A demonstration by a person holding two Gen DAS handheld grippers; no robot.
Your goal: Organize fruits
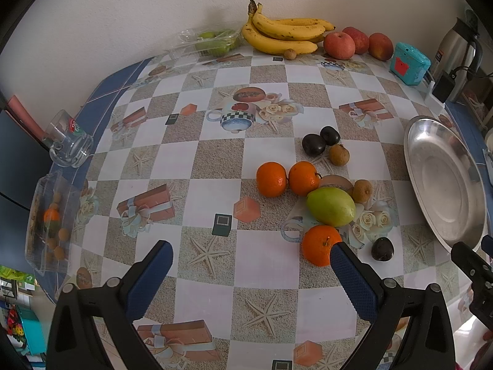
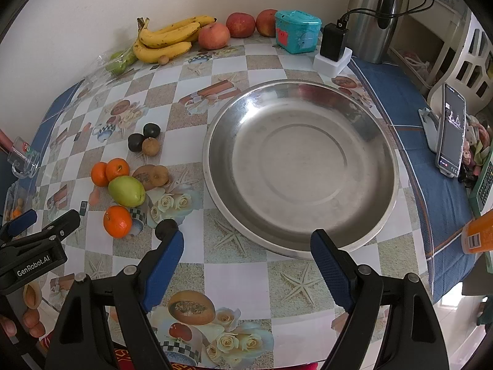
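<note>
Left wrist view: the left gripper (image 1: 251,254) hangs over the table (image 1: 215,169) with its jaws spread wide and nothing between them. The nearest orange (image 1: 320,245) sits just ahead and to the right, partly hidden behind the right fingertip (image 1: 342,256). Just beyond it lies the green pear (image 1: 331,206), its long axis running across the view, left to right, so a grip would close over its short width. Two more oranges (image 1: 288,178) touch each other farther ahead, with dark plums (image 1: 320,140) and small brown fruits (image 1: 339,154) past them. The metal bowl (image 1: 416,166) shows only as an edge at far right.

The right wrist view gives what the left cannot: the bowl (image 2: 382,141) whole and holding nothing, directly ahead of the right gripper (image 2: 246,243), which is also spread wide and carrying nothing. From here the fruit cluster lies ahead and well to the left, and a lone plum (image 2: 166,226) sits just behind the left fingertip (image 2: 171,246).

The left gripper is the nearer to the orange (a small shift right would centre it); the right is better placed for that plum and the bowl.
</note>
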